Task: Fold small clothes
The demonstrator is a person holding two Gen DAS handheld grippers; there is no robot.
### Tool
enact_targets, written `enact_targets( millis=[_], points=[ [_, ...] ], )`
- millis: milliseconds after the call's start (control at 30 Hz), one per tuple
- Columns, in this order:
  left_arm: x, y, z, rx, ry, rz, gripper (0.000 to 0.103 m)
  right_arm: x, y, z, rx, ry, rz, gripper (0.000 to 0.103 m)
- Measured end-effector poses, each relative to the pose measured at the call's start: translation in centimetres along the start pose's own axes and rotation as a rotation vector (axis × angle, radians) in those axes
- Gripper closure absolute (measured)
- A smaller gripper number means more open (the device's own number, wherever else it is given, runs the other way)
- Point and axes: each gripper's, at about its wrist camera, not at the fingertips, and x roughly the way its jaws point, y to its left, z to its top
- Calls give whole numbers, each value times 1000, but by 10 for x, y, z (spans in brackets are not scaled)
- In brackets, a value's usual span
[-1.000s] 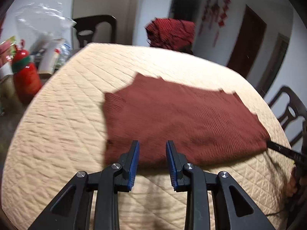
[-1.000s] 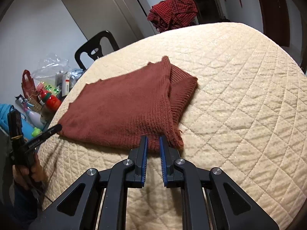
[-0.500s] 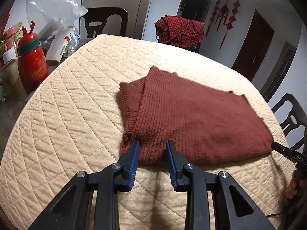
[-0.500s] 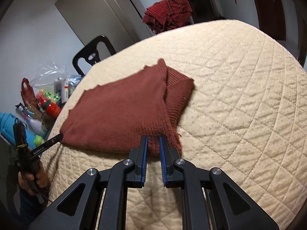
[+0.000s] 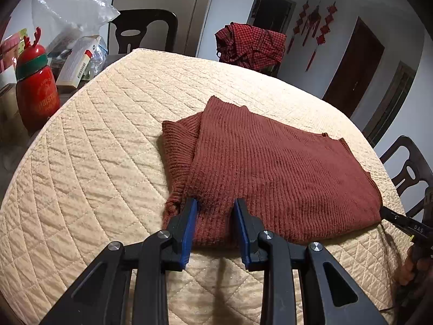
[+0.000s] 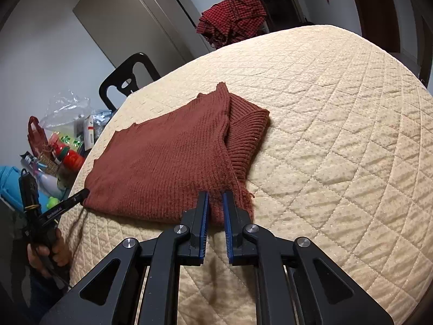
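A rust-red knitted sweater [image 5: 270, 173] lies folded flat on the quilted beige table [image 5: 94, 162]; it also shows in the right wrist view [image 6: 167, 162]. A ribbed sleeve or hem [image 6: 246, 132] sticks out at one end. My left gripper [image 5: 215, 205] is open, its fingers astride the near edge of the sweater near one corner. My right gripper [image 6: 215, 197] stands at the near corner at the other end, its jaws narrowly apart with the sweater's edge between them. The other gripper's tip touches the far corner in each view.
A red checked cloth [image 5: 251, 43] hangs on a chair behind the table. A red jar [image 5: 36, 89], boxes and a plastic bag [image 5: 70, 10] stand beside the table's left. Dark chairs [image 5: 143, 31] [image 5: 411, 168] ring the table.
The left gripper swung and came in closer to the sweater's near edge, with its fingers now astride it. The right gripper's jaws have parted slightly at the corner.
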Motion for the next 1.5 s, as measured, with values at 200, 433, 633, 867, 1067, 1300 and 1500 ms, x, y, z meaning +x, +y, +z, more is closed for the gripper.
enact_targets(
  millis=[200, 433, 633, 867, 1067, 1300, 1500],
  points=[
    [-3, -7, 0, 21, 5, 32, 72, -1, 2, 2, -16, 6, -11, 93],
    [-18, -15, 2, 46, -31, 59, 72, -12, 10, 4, -42, -17, -14, 91],
    [-17, -18, 10, 55, -58, 41, 72, -9, 9, 7, -42, -28, -6, 91],
    [2, -20, 8, 65, -2, 59, 72, -3, 4, 9, -23, -3, -10, 91],
    [-11, -16, 4, 59, -6, 65, 72, -14, 7, 6, -29, -13, -22, 89],
    [-20, -15, -1, 71, -11, 107, 72, -19, 6, 1, -26, -15, -25, 86],
    [-23, -15, -4, 66, -6, 125, 68, -21, 10, 0, -31, -9, -18, 86]
  ],
)
